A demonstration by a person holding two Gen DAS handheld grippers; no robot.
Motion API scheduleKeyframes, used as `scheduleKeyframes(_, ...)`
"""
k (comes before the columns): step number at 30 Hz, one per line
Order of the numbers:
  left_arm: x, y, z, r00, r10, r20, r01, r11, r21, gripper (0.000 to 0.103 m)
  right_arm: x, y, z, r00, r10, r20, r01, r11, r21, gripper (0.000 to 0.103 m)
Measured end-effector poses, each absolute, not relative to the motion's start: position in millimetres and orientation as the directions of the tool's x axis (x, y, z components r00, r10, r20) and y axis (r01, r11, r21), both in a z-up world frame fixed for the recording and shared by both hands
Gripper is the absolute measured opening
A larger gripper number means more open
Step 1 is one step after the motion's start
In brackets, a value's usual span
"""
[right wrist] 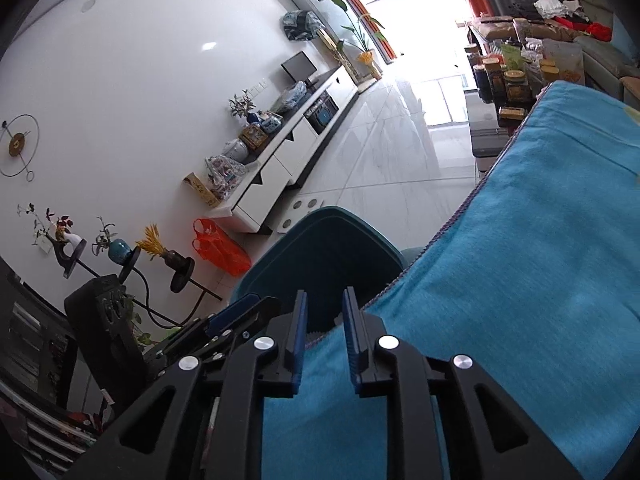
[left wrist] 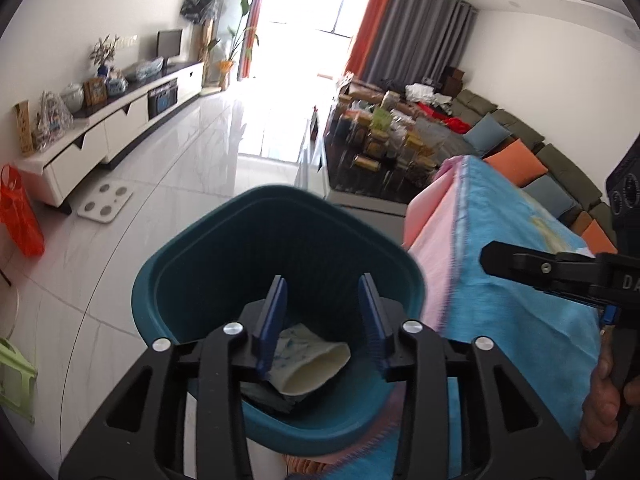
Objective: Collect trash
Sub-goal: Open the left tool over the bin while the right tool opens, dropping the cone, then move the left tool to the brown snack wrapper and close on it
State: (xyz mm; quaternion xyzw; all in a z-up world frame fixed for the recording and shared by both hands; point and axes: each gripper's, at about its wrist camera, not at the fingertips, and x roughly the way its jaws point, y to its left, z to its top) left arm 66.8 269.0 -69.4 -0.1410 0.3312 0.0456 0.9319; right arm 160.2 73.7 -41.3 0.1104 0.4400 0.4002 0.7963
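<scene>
1. A table covered by a blue cloth [right wrist: 532,264] stands at the right; a pink layer [left wrist: 434,240] hangs down its side.
2. A teal bin [left wrist: 224,240] sits just beside the table on the pale tiled floor [left wrist: 168,184].
3. A white scale [left wrist: 105,203] and an orange bag [left wrist: 20,216] rest on the floor near the long white cabinet [left wrist: 104,128].
4. Jars crowd a dark low table [left wrist: 360,176] farther off.

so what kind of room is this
Most likely a home living room: a long white TV cabinet with a screen along one wall, a sofa with cushions opposite, and floor-length curtains at a big window.
</scene>
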Motion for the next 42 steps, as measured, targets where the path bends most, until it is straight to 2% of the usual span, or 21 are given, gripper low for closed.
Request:
scheduleKeyframes(4, 47.6, 245.1, -44.0, 0.826, -0.051, -0.562, -0.097, 0.968, -0.231, 0.051, 142.8, 51.3, -23.2, 0.33, 0.747, -0.578, -0.569, 0.646, 0.509, 0.035)
scheduleKeyframes(5, 43.4, 237.6, -39.0, 0.834, -0.075, -0.547, -0.068, 0.97, -0.235, 0.052, 139.3, 44.2, -18.7, 0.339, 0.749, -0.569, -0.577, 0.643, 0.503, 0.041)
scheduleKeyframes(6, 40.3, 230.1, -34.9, 0.839, -0.097, -0.535, -0.04, 0.971, -0.238, 0.053, 133.5, 36.5, -13.3, 0.357, 0.747, -0.561, -0.584, 0.647, 0.489, 0.042)
scheduleKeyframes(14, 28.3, 152.1, -18.6, 0.81, -0.323, -0.489, 0.225, 0.942, -0.249, 0.057, 97.7, -34.7, 17.5, 0.463, 0.729, -0.504, -0.59, 0.678, 0.439, 0.046)
scheduleKeyframes(21, 36.9, 89.2, -24.9, 0.722, -0.475, -0.503, 0.398, 0.88, -0.26, 0.059, 74.8, -113.5, 23.7, 0.565, 0.672, -0.479, -0.512, 0.741, 0.435, 0.046)
scheduleKeyframes(33, 53.0, 22.9, -43.2, 0.605, -0.566, -0.56, 0.518, 0.814, -0.263, 0.06, 43.2, -245.7, -4.2, 0.708, 0.493, -0.506, -0.261, 0.848, 0.462, 0.046)
scheduleKeyframes(42, 70.7, -3.0, -49.4, 0.542, -0.593, -0.595, 0.552, 0.785, -0.28, 0.063, 32.9, -281.0, -36.1, 0.704, 0.471, -0.531, -0.175, 0.84, 0.513, 0.046)
